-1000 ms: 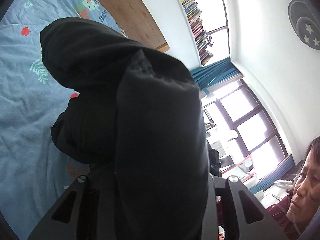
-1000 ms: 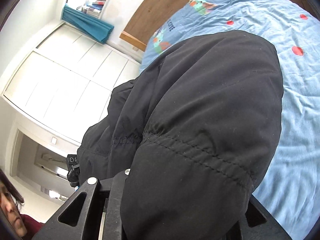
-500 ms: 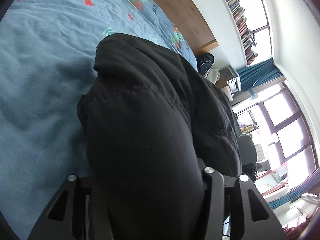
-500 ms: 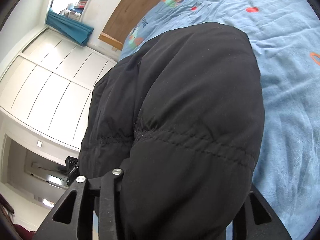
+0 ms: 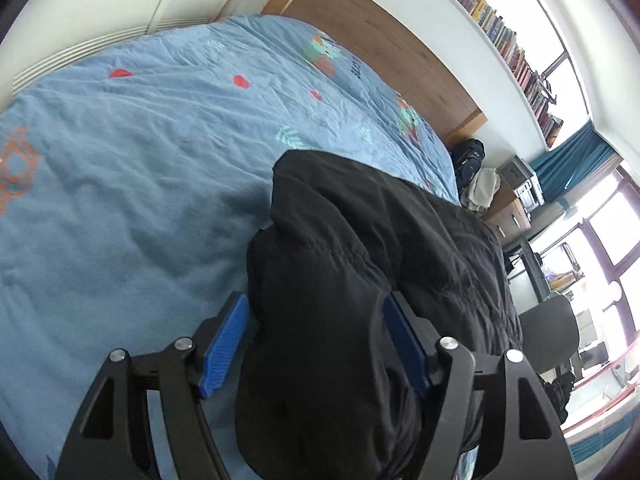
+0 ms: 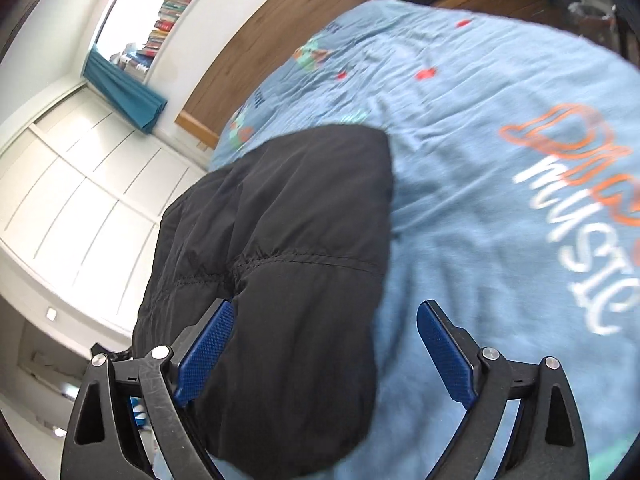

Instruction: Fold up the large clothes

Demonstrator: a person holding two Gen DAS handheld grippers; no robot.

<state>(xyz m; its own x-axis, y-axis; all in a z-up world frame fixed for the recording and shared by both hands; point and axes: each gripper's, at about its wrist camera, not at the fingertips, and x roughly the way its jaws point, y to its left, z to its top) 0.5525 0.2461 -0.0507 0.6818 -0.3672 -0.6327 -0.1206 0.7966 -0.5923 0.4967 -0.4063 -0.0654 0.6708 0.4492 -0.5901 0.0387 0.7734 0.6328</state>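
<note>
A black padded jacket (image 5: 360,240) lies bunched on the blue printed bed cover (image 5: 120,160). In the left wrist view my left gripper (image 5: 316,304) straddles a thick fold of it. Its jaws are opening: the blue pads (image 5: 224,344) show on both sides, and the left one stands just clear of the cloth. In the right wrist view the jacket (image 6: 300,200) sits against the left pad (image 6: 204,352) of my right gripper (image 6: 326,308). These jaws are also opening, and bare bed cover (image 6: 480,160) shows in front of the right pad.
A wooden headboard (image 5: 380,40) runs along the far side of the bed under a long bookshelf (image 5: 500,28). A dark bag (image 5: 468,156), a desk and a black chair (image 5: 548,332) stand by the window. White wardrobe doors (image 6: 80,200) stand beside the bed.
Both grippers have tipped down towards the bed with the jacket. Their jaws, shut on the fabric before, have spread so the blue pads show. The jacket now rests on the cover.
</note>
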